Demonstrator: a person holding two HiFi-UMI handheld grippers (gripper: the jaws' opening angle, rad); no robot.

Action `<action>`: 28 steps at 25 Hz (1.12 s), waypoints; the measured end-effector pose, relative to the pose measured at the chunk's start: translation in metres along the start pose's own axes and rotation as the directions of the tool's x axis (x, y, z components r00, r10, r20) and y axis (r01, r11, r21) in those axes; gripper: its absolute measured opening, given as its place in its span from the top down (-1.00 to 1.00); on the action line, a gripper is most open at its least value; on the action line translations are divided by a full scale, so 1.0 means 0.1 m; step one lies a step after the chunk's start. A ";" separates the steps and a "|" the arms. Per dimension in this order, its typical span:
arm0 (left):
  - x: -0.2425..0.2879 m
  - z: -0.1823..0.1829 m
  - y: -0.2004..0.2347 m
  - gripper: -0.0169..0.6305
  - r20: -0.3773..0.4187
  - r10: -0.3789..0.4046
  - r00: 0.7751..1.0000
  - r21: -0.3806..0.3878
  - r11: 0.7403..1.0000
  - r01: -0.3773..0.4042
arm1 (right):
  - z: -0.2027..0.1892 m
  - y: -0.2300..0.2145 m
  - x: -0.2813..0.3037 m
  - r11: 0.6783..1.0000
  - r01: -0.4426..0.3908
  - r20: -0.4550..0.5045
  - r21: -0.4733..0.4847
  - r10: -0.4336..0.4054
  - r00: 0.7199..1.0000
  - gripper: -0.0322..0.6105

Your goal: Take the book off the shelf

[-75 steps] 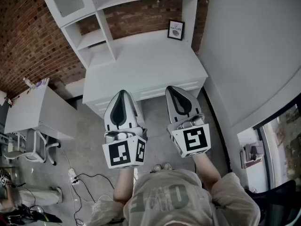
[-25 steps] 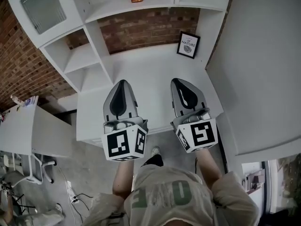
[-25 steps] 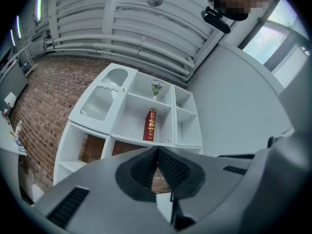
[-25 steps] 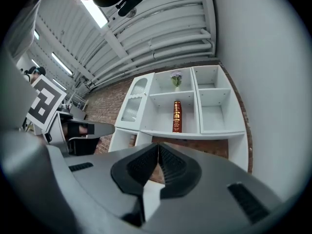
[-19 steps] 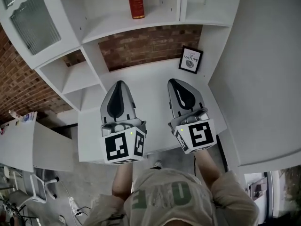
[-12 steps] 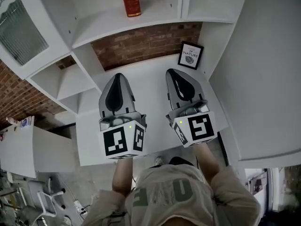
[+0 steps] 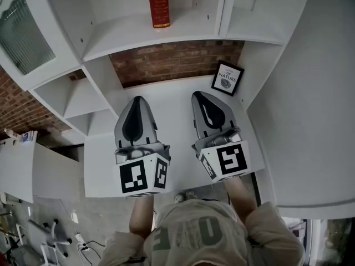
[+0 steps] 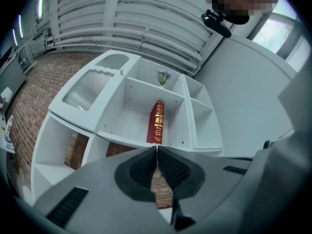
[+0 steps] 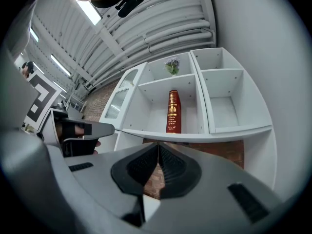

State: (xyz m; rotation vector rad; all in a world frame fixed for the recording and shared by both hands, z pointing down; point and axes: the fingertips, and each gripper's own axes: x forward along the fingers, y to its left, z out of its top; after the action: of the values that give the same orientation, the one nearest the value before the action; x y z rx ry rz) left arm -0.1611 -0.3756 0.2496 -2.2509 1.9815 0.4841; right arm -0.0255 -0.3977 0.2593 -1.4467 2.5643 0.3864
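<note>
You've closed in on the counter [image 7: 175, 101]; left gripper [image 7: 136, 100] and right gripper [image 7: 201, 95] hover above it, fingers together, empty. The book [image 7: 158, 4] stands upright on the shelf [image 7: 127, 35] above the counter. Approach step: next, raise and open 1 gripper.

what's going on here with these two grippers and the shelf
A person holds a gripper in each hand above a white desk, facing a white shelf unit. The left gripper and right gripper are both shut with nothing between their jaws. The red book stands upright on a shelf above them, untouched, so taking it has not begun.
</note>
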 end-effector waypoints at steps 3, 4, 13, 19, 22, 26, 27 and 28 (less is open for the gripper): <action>0.06 0.01 -0.05 0.91 0.005 -0.004 1.000 0.005 1.000 0.004 | -0.04 -0.07 0.02 1.000 -0.002 -0.007 0.017 0.002 1.000 0.85; 0.08 0.03 -0.08 0.91 0.010 -0.009 1.000 0.011 1.000 0.009 | -0.05 -0.09 0.01 1.000 -0.003 -0.009 0.019 0.003 1.000 0.85; 1.07 0.88 -0.38 0.06 0.040 -0.159 0.986 0.024 0.987 0.158 | 0.01 -0.32 -0.06 0.997 0.047 -0.007 0.054 -0.047 0.999 0.85; 1.96 1.20 -0.31 -0.09 0.023 -0.073 0.997 0.041 0.997 0.072 | 0.04 -0.50 -0.21 0.993 0.100 0.000 0.057 -0.100 0.995 0.85; 2.31 1.14 -0.32 -0.12 -0.024 -0.031 0.999 0.090 0.995 0.033 | 0.04 -0.57 -0.30 0.991 0.122 -0.008 0.056 -0.122 0.993 0.85; 2.73 0.96 -0.29 -0.15 -0.096 -0.002 0.995 0.079 0.997 0.010 | 0.04 -0.70 -0.34 0.986 0.159 -0.009 0.057 -0.158 0.987 0.85; 2.82 0.91 -0.26 -0.16 -0.112 0.011 0.994 0.081 0.997 -0.002 | 0.02 -0.73 -0.35 0.984 0.168 -0.010 0.060 -0.167 0.986 0.85; 2.91 0.85 -0.23 -0.16 -0.126 0.026 0.992 0.089 0.996 -0.015 | 0.01 -0.75 -0.37 0.983 0.176 -0.014 0.060 -0.175 0.984 0.85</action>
State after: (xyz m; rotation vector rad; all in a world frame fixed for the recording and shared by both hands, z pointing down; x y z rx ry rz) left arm -0.1235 -0.6232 0.0779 -2.2628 2.0435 0.2556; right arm 0.0581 -0.4049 0.2583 -1.6390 2.4068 0.2738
